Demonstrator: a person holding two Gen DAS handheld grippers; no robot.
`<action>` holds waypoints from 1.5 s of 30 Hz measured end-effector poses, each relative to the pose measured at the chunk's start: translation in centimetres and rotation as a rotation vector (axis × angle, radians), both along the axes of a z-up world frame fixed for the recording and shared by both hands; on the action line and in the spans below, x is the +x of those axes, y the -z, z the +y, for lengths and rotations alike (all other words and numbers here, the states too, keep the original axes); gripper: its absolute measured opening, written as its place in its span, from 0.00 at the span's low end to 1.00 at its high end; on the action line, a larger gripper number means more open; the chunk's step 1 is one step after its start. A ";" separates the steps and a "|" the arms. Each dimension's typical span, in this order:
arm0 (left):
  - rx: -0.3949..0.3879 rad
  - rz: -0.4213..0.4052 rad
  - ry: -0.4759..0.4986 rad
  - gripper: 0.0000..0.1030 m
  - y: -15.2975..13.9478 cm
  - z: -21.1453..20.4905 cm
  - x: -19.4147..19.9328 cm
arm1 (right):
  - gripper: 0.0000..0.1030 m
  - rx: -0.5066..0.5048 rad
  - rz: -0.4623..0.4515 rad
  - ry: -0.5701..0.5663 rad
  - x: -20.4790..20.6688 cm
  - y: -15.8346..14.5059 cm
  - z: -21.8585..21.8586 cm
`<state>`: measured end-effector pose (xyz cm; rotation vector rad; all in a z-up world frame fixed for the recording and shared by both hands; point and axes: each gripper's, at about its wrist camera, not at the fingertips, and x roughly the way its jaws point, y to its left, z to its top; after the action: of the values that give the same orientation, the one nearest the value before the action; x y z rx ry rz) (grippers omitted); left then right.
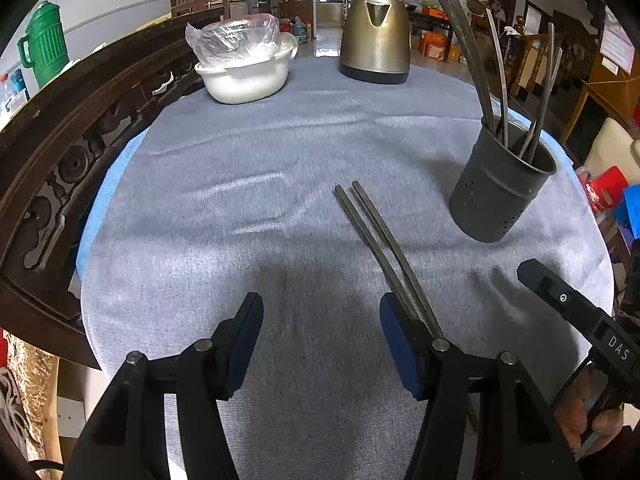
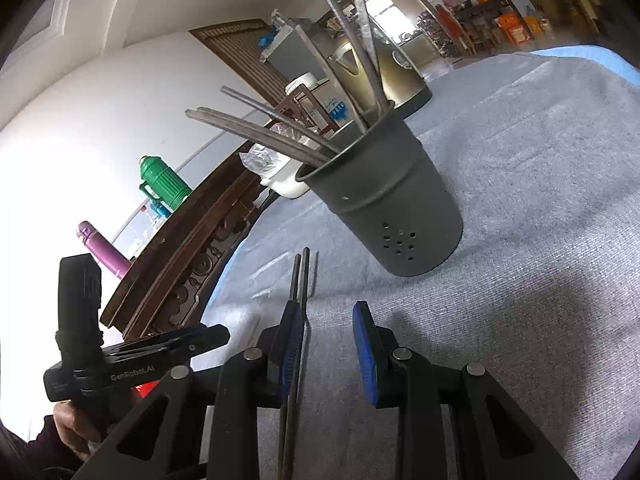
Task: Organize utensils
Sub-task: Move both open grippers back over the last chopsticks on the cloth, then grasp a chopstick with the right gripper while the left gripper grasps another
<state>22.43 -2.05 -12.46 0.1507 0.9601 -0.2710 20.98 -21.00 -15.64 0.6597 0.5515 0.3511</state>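
We see a pair of dark chopsticks (image 1: 384,240) lying side by side on the grey cloth (image 1: 280,160) over the tabletop, near end toward us, far end toward the middle of the cloth; just beside them on the right stands a dark grey holder (image 1: 500,192) with holes low in its wall, upright, several more chopsticks (image 1: 464,52) leaning out of its mouth; pair and holder are apart, not touching.

Left tongs (image 1: 322,340) hang over bare cloth, jaws wide apart, nothing between; the right-hand finger (image 1: 400,344) sits in front of the pair's near end in the left wrist view, contact we cannot tell. Right tongs (image 2: 328,344) jaws part open with a clear gap; in the right wrist view the pair (image 2: 298,320) runs along the inner face of the left-hand blue pad (image 2: 290,348), other pad (image 2: 366,352) clear of it, so no squeeze; whether the pair touches that pad we cannot tell.

Further out: brass-coloured kettle (image 1: 376,32) at the far edge of the cloth; white bowl (image 1: 244,76) with clear plastic over it, left of the kettle; carved dark wood rail (image 1: 80,140) curving along the left; green jug (image 1: 44,44) and purple flask (image 2: 100,248) beyond the rail; a hand (image 1: 588,416) on the other tool's grip at lower right of the left wrist view.
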 end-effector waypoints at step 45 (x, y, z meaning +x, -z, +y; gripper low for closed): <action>-0.118 -0.024 -0.114 0.60 -0.8 6.6 0.3 | 0.29 -0.202 0.124 0.011 3.2 -3.3 5.4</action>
<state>22.74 4.51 -11.66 -0.0094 0.9231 -0.2196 24.17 -15.57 -12.35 0.4909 0.6917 0.2408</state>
